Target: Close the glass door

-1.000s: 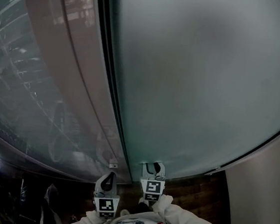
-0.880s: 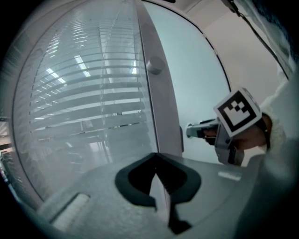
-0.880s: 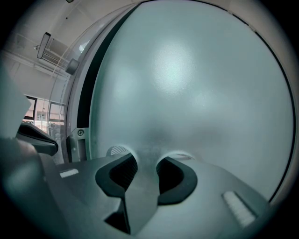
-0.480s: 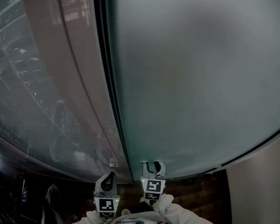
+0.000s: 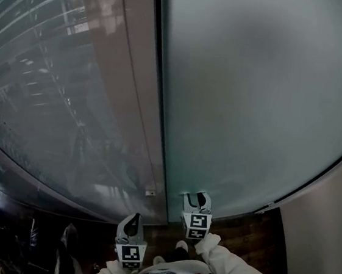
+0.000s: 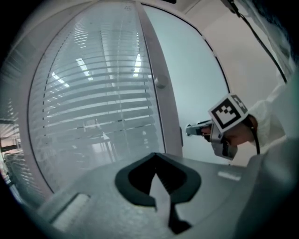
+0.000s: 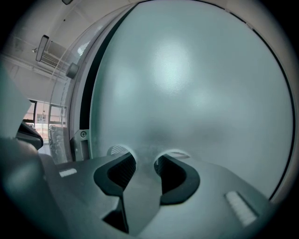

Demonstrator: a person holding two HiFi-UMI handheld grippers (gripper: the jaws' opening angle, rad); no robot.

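Observation:
The frosted glass door (image 5: 255,100) fills the right of the head view, and its dark left edge runs beside a pale frame post (image 5: 132,98). My right gripper (image 5: 196,197) points at the door's lower left part, close to the glass. In the right gripper view the right gripper (image 7: 145,158) is open; its jaws have just been opening and nothing is between them. My left gripper (image 5: 132,221) hangs lower and to the left, in front of the post. In the left gripper view the left gripper (image 6: 156,156) is shut and empty.
A fixed glass panel with blinds behind it (image 5: 41,88) stands left of the post. A small metal plate (image 5: 150,193) sits at the post's foot. Dark wooden floor (image 5: 240,233) lies under the door. A white wall (image 5: 326,231) closes the right side.
In the head view the door's dark edge and the post now lie further right. My right gripper has shifted slightly right and up along the glass. The left gripper has hardly moved.

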